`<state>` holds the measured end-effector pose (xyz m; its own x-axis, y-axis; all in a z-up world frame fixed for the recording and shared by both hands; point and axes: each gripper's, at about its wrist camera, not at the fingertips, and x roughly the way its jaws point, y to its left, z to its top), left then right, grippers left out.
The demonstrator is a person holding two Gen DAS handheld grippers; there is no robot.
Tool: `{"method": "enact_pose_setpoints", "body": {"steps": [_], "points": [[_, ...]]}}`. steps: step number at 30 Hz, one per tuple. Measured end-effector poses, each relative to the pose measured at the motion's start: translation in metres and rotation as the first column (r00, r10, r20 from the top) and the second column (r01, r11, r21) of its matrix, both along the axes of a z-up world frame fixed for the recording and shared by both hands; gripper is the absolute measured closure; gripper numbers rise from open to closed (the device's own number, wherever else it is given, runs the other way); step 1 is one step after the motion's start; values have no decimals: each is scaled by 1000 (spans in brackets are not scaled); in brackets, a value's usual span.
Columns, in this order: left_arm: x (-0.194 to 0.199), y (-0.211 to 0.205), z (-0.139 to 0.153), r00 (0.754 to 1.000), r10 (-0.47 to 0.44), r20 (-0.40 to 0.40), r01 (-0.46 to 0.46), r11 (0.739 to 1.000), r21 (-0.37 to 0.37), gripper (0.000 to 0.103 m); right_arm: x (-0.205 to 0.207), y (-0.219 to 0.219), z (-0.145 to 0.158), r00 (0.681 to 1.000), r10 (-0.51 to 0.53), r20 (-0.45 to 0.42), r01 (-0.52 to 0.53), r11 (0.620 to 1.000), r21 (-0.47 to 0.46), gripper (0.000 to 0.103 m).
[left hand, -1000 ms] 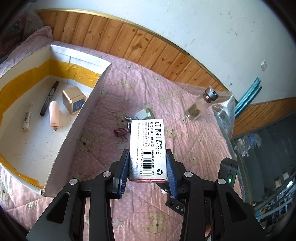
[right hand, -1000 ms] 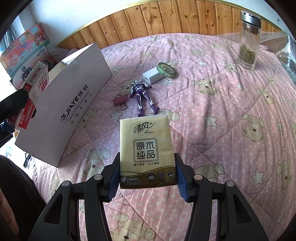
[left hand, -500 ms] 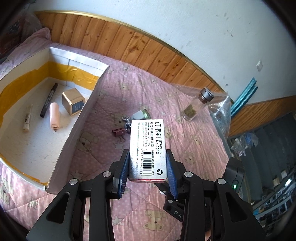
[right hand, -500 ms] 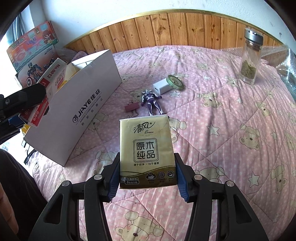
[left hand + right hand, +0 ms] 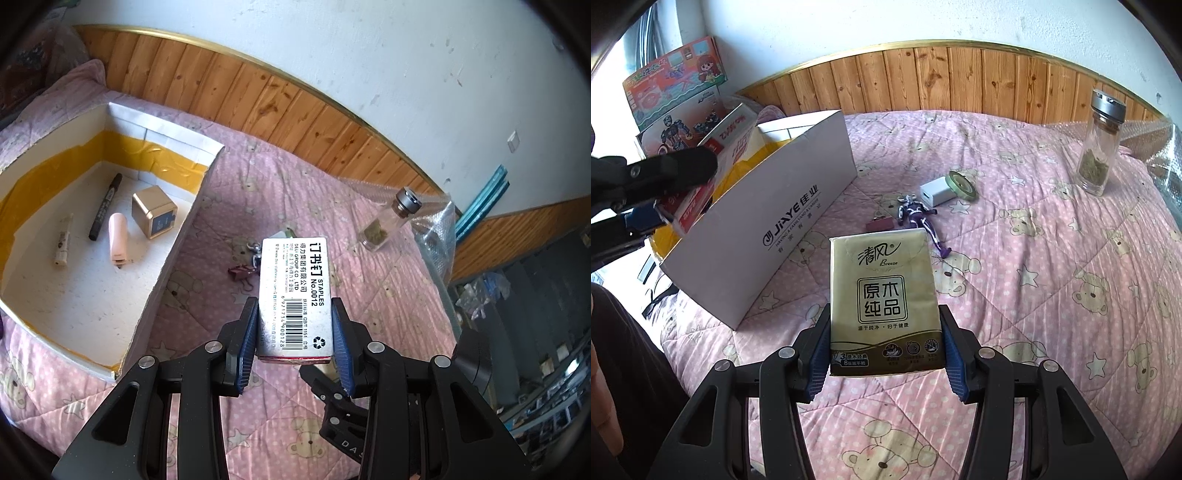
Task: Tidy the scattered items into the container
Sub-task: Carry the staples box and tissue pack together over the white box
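My left gripper is shut on a white staples box and holds it above the pink quilt, right of the open white cardboard box. That box holds a black marker, a pink tube, a gold cube and a small white tube. My right gripper is shut on a gold tissue pack, above the quilt and right of the box. The left gripper with the staples box shows over the box's near end in the right wrist view.
On the quilt lie a purple toy figure, a maroon binder clip, a white charger and a green tape roll. A glass jar stands at the right. Toy boxes are stacked behind the box.
Both grippers have risen and drawn back with their loads. In the right wrist view the left gripper with the staples box has moved right, over the cardboard box's near end.
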<state>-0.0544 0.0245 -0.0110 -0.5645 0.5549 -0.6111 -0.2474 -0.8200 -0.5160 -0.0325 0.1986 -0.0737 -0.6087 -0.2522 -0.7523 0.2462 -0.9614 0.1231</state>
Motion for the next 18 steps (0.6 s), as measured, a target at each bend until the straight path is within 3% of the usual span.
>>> {"method": "enact_pose_setpoints", "body": {"steps": [18], "points": [[3,-19,8,1000,6,-8,-6,999,50,65,17,-19,26,998,5,-59,-8,999,-42,49]]}}
